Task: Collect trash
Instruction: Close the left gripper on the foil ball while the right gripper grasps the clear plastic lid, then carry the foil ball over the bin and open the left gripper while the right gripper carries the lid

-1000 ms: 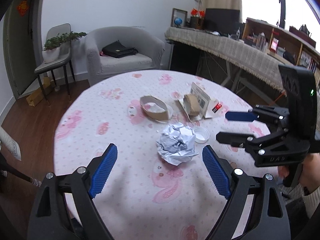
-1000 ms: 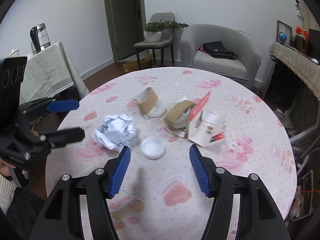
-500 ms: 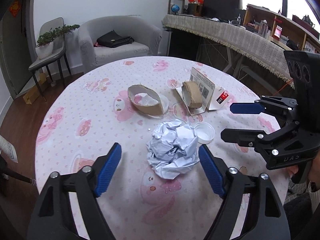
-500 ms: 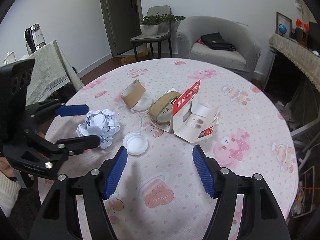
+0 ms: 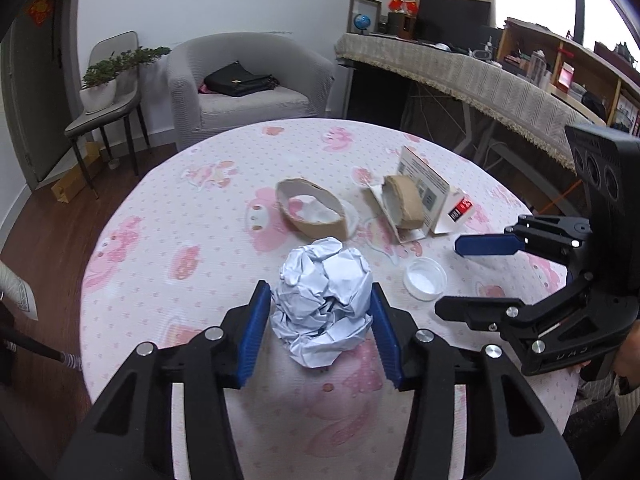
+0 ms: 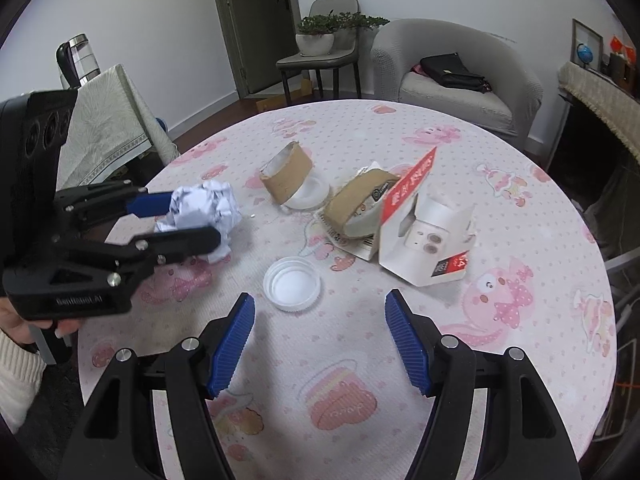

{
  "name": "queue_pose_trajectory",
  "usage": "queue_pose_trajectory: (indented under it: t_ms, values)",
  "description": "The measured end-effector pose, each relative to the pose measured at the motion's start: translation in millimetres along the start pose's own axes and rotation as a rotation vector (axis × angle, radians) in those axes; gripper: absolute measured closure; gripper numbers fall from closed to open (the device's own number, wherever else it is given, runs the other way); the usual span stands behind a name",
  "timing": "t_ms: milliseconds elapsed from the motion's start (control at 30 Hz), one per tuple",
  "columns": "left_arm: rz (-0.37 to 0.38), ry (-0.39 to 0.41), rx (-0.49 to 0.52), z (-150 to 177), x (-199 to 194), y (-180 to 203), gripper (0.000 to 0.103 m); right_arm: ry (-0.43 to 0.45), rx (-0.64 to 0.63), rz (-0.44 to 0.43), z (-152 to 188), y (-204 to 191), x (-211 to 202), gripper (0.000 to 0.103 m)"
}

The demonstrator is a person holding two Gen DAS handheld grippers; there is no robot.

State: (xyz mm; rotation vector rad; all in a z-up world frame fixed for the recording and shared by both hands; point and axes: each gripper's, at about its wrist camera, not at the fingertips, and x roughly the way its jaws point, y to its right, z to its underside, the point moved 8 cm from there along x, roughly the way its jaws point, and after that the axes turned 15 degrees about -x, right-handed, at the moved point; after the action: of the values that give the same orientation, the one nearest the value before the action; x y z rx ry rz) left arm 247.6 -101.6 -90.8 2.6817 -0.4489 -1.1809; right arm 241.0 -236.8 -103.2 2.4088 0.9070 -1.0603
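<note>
- Paper ball (image 5: 325, 298) sits square between the blue pads (image 5: 256, 336) of the left claw (image 5: 320, 312), one pad at each flank; its jaws have just been closing, and both pads now look to be touching the crumpled sides, so I judge it a grasp just made, not yet a firm one.
- From the right claw's camera the same ball (image 6: 204, 210) shows pinched between the left claw's (image 6: 176, 220) two fingers, resting on the table (image 6: 400, 360) or only just above it; I cannot tell which.
- Ball has no real long axis: lumpy and roughly round, with a loose flap trailing toward the left claw's base.
- Right claw (image 6: 320, 340) stands released and holds nothing; the cap (image 6: 292, 284) lies just ahead of it, nearer its left pad than its right.
- Cap is nearer the right claw than the left, so that piece is likely the right's to take.
- Further ahead of both claws lie two cardboard rings (image 6: 286, 178) and a torn box (image 6: 424, 232), well apart from either.
</note>
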Motion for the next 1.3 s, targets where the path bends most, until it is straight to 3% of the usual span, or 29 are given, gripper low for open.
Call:
queue_pose_trajectory:
  t_ms: [433,567,867,1300]
  values:
    - [0.0,0.022,-0.026,-3.4,-17.8,-14.9,0.051,-0.045,-0.019,0.021,-14.2,-6.9,11.9,0.058]
    - [-0.004,0.033,-0.039,-5.0,-26.1,-24.2,0.051,-0.057,-0.023,0.029,-17.6,-9.0,14.9,0.072]
    - [-0.018,0.057,-0.067,-7.2,-45.4,-41.6,0.051,-0.036,-0.048,0.028,-32.9,-27.6,16.8,0.072]
    - [-0.062,0.072,-0.1,12.8,-79.4,-69.4,0.051,0.077,-0.056,-0.01,-61.1,-75.0,6.5,0.072]
